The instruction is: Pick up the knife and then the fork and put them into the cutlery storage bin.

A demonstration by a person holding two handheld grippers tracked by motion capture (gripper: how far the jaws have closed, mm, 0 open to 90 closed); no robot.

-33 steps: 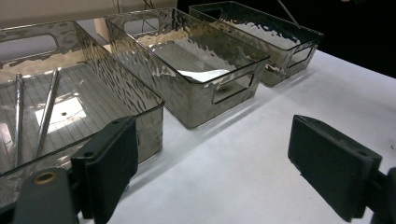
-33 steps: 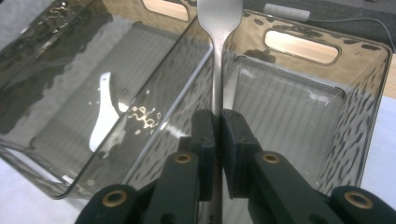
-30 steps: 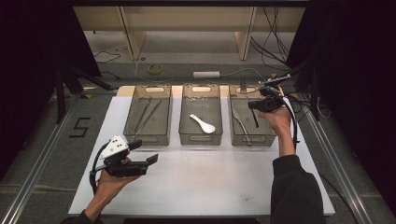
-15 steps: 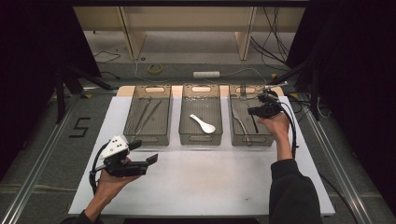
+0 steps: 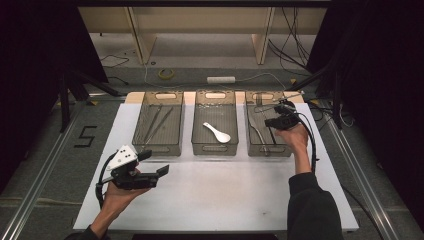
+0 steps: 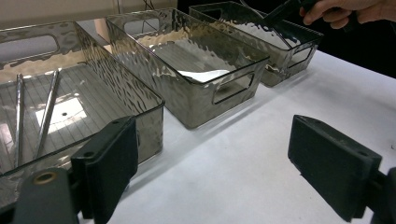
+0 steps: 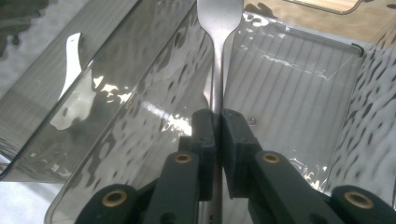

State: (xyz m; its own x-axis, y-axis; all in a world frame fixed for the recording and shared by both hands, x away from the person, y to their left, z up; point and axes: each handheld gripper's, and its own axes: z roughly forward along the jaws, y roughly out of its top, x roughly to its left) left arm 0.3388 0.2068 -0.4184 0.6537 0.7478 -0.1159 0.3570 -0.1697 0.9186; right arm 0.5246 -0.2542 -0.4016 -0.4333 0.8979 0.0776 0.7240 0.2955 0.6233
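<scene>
Three smoked clear bins stand in a row on the white table. My right gripper hangs over the right bin, shut on the handle of a metal utensil. The utensil's head runs out of the top of the right gripper view. My left gripper is held open above the table in front of the left bin, with nothing between its pads.
The left bin holds two thin metal rods. A white spoon lies in the middle bin. Another metal utensil lies in the right bin. Cables and a tape roll lie on the floor beyond.
My right hand has come down a little toward the right bin, still gripping the utensil. The left hand has stayed where it was.
</scene>
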